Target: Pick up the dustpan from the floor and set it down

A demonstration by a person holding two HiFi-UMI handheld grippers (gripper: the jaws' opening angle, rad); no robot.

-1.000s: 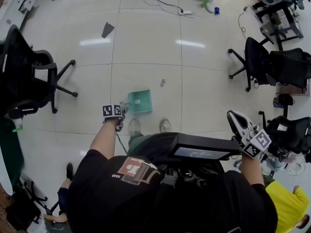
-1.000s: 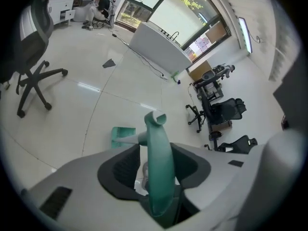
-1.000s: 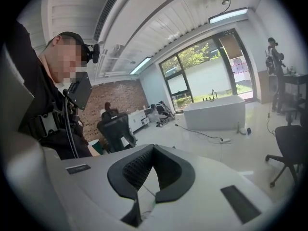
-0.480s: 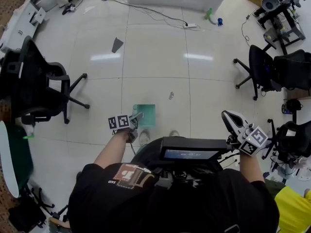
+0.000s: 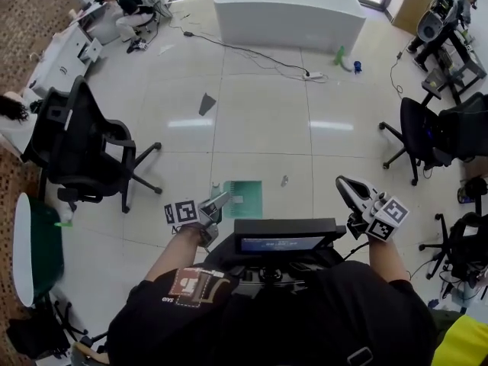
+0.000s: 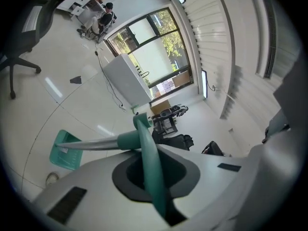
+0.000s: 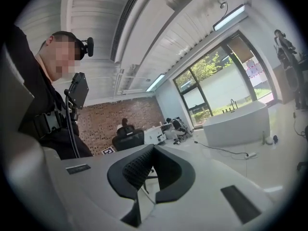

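At the person's left side, the left gripper [image 5: 219,201] is clamped on the teal handle [image 6: 148,167] of the dustpan [image 5: 245,198]. The pan end hangs just beyond, apparently clear of the floor [image 5: 259,128]. The right gripper [image 5: 345,184] is closed and empty. Pickup appears complete; setting the dustpan down remains.

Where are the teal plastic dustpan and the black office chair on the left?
teal plastic dustpan [image 5: 245,198], head view, flat pan.
black office chair [image 5: 70,132] on the left, head view, backrest.
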